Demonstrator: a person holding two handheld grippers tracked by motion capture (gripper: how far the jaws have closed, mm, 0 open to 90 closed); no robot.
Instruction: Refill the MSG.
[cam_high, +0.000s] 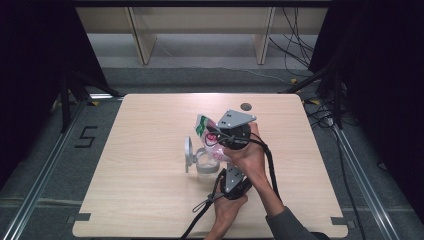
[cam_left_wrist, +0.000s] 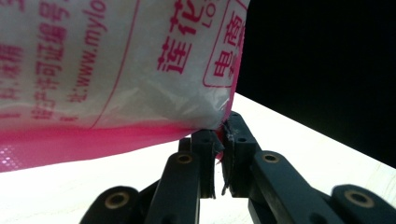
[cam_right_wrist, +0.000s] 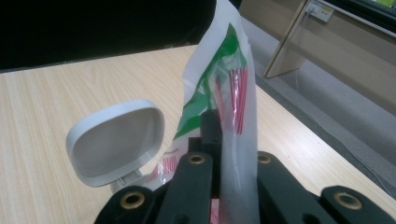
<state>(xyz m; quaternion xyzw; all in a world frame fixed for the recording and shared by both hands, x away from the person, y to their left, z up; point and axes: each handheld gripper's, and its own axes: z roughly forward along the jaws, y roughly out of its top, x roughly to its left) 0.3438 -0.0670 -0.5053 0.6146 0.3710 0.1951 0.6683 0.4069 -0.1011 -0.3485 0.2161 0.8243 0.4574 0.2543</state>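
Jaws of both grippers pinch bag (cam_high: 207, 131) edges above open container (cam_high: 204, 165).

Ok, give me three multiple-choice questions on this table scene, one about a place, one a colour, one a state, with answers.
1. Where is the container?
A. on the floor
B. on the table, below the bag
C. on the shelf

2. What colour is the bag's bottom seam?
A. pink
B. blue
C. black

3. How is the container's lid?
A. shut
B. flipped open
C. lying apart

B: the high view shows it under the bag.
A: the left tool clamps a pink strip.
B: the lid stands up on its hinge.
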